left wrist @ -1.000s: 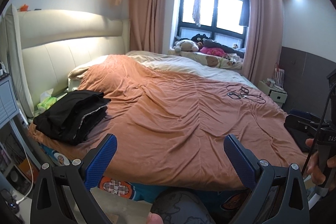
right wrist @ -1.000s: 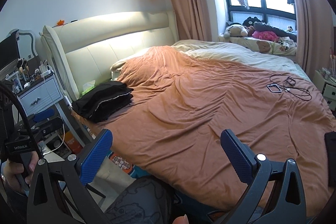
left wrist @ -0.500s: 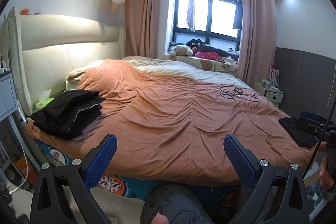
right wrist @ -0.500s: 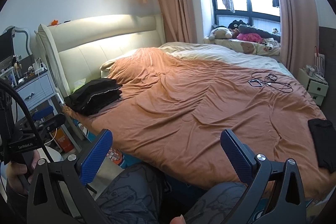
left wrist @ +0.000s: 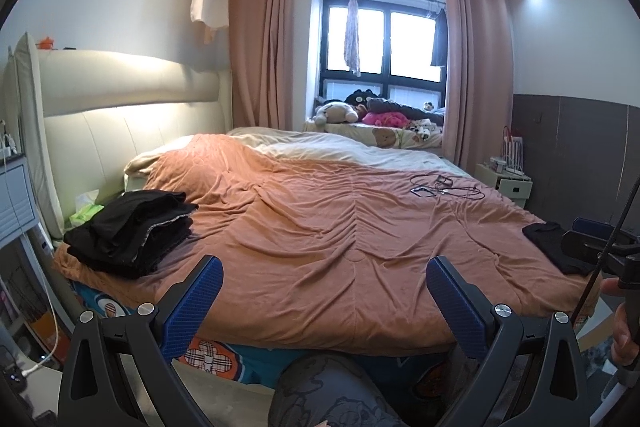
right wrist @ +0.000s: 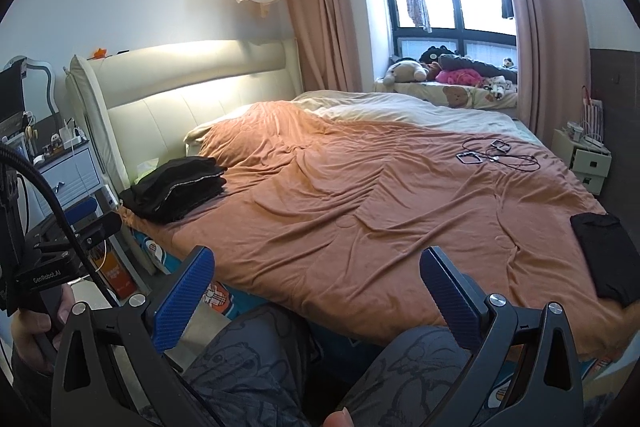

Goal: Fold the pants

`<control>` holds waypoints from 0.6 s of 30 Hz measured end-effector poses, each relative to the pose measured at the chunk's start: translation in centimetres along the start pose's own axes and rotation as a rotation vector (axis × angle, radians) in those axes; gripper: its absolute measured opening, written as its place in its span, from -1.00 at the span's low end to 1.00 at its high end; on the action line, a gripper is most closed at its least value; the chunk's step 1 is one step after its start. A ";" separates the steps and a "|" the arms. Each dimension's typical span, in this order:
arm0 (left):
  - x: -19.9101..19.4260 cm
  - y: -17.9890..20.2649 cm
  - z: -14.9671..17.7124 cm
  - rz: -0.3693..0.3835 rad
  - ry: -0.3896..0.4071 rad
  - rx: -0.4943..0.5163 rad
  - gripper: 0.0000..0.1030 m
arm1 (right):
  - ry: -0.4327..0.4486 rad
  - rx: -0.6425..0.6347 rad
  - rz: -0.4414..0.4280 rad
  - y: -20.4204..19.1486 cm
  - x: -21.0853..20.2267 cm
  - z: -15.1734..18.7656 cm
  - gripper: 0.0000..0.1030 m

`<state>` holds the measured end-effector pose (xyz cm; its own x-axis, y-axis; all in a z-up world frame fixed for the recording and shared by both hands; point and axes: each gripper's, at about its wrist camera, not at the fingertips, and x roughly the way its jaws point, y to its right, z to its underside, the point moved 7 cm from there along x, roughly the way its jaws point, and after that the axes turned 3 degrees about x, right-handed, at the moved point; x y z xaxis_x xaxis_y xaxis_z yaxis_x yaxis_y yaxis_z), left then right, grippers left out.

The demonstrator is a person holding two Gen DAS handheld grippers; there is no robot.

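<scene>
Bed (left wrist: 320,267) left edge: clothes stack (left wrist: 132,231)
Bed right edge: pants (right wrist: 608,255)
Bed far right: cables (right wrist: 496,155)

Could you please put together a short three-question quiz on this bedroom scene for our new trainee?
1. True or false: the left gripper is shut on cloth.
2. Where does the black pile lie on the bed?
A. by the headboard
B. by the window
C. in the middle
3. Fill in: near the far right of the bed lie a phone and tangled ____.

Key
1. False: both it and the right gripper stand open and hold nothing.
2. A
3. cables
</scene>
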<state>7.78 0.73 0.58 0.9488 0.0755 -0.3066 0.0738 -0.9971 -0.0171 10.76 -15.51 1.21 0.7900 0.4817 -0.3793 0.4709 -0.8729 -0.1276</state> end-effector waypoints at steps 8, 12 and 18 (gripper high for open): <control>-0.3 0.4 0.1 0.000 -0.001 0.007 0.99 | 0.009 0.018 -0.006 0.8 -0.2 0.5 1.00; -0.4 0.3 0.1 -0.002 0.002 0.004 0.99 | 0.011 0.019 -0.007 0.8 -0.3 0.7 1.00; -0.5 0.3 0.1 -0.004 0.006 0.001 0.99 | 0.013 0.020 -0.007 0.8 -0.5 0.9 1.00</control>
<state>7.27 0.38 0.60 0.9502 0.0797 -0.3013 0.0773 -0.9968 -0.0198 10.41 -16.50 0.48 0.7915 0.4890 -0.3667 0.4690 -0.8706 -0.1488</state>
